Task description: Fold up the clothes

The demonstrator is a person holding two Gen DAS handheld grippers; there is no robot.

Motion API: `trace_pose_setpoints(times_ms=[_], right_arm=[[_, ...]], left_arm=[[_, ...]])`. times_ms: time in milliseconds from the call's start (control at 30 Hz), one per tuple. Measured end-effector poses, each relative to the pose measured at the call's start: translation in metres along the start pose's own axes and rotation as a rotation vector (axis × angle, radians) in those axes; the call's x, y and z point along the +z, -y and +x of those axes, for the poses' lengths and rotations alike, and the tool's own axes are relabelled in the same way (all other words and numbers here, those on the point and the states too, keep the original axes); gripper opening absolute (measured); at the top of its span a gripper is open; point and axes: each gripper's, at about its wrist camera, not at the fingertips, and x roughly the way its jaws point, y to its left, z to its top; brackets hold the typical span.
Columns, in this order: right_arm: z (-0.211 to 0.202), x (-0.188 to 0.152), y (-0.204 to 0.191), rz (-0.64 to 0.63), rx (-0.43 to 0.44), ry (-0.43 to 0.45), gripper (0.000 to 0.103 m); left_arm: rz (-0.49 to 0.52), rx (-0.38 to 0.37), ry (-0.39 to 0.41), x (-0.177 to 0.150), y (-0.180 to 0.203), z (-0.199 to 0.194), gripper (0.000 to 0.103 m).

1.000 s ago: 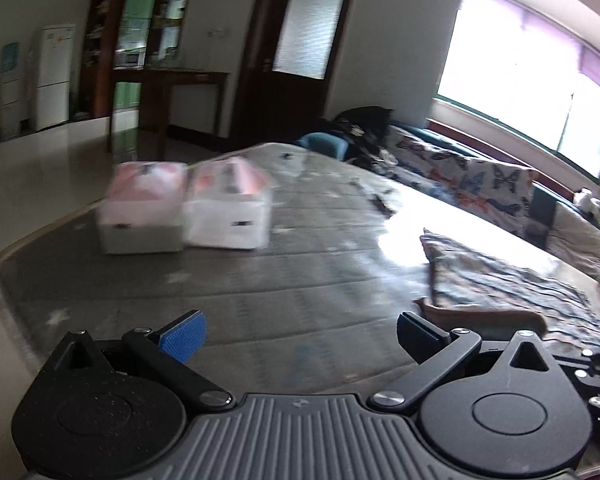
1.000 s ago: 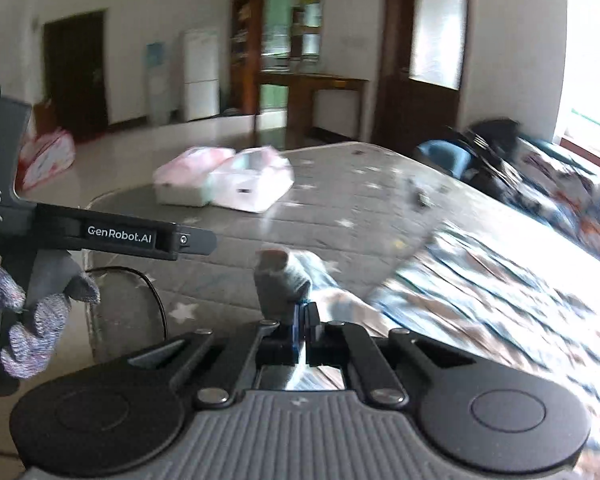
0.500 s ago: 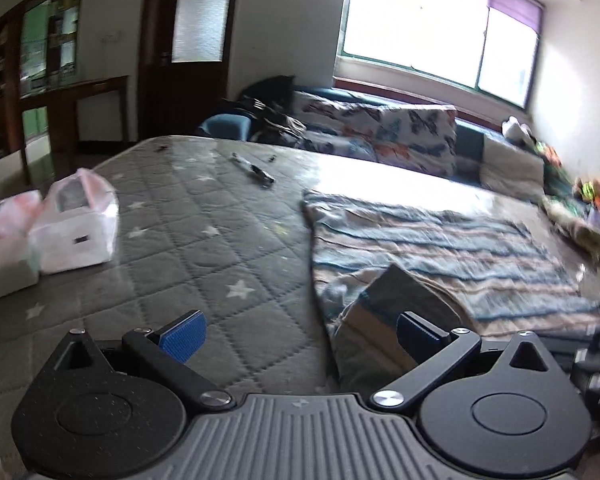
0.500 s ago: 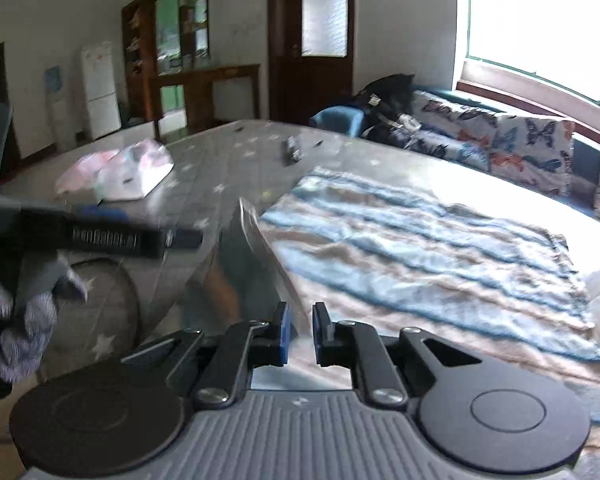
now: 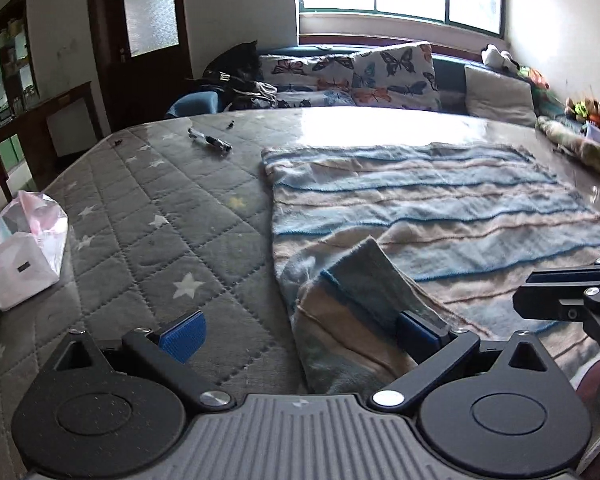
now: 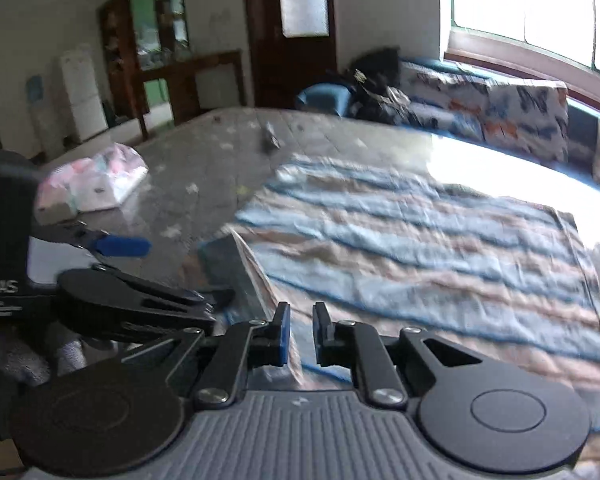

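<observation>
A blue-and-beige striped cloth (image 5: 440, 216) lies spread on a grey quilted surface with stars (image 5: 160, 240). Its near left corner (image 5: 360, 276) is turned up and rests against the right finger of my left gripper (image 5: 300, 330), whose jaws stand wide open around that corner without pressing it. In the right wrist view the same cloth (image 6: 420, 240) fills the middle. My right gripper (image 6: 300, 328) hovers over its near edge with a narrow gap between the pads; cloth shows through the gap, not pinched. The left gripper's blue pad (image 6: 120, 246) is at the left.
Plastic-wrapped white and pink packs (image 5: 20, 260) sit at the surface's left edge. A pen (image 5: 210, 142) lies at the far side. A sofa with butterfly cushions (image 5: 380, 76) runs under the window, and toys (image 5: 580, 148) clutter the far right corner.
Both views have swung from the packs toward the striped cloth. My right gripper's jaws, shut on a cloth corner a second ago, now stand slightly apart. The left jaws stayed wide open.
</observation>
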Motion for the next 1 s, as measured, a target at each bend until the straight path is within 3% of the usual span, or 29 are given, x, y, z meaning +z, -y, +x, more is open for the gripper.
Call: trace_pose_setpoints(times_ms=[100,333,567,633,700,733,867,1000], right_arm=[[0.003,-0.006,0.004,-0.004,0.014,-0.031,0.012],[0.006,-0.009,-0.002,-0.051,0.091,-0.045,0.017],[0.022,-0.013,-0.006,-0.030,0.092,-0.090,0.025],[0.020,-0.014,-0.006,-0.036,0.095,-0.090,0.024],[0.017,-0.015,-0.007,-0.043,0.092,-0.088,0.006],[0.013,-0.014,-0.006,-0.042,0.087,-0.083,0.004],[0.002,-0.014,0.000,-0.030,0.063,-0.081,0.002],[-0.003,-0.015,0.001,-0.060,0.074,-0.053,0.009]], left_arm=[[0.010,-0.004,0.017,0.001,0.001,-0.001,0.102],[-0.030,0.010,0.138,0.021,-0.021,-0.029,0.103],[-0.036,-0.008,0.118,0.022,-0.025,-0.027,0.103],[-0.030,-0.025,0.114,0.021,-0.023,-0.027,0.103],[-0.026,-0.051,0.118,0.019,-0.020,-0.029,0.103],[-0.027,-0.071,0.122,0.018,-0.019,-0.030,0.103],[-0.020,-0.171,0.120,0.018,-0.013,-0.031,0.103],[-0.027,-0.188,0.107,0.018,-0.012,-0.029,0.103]])
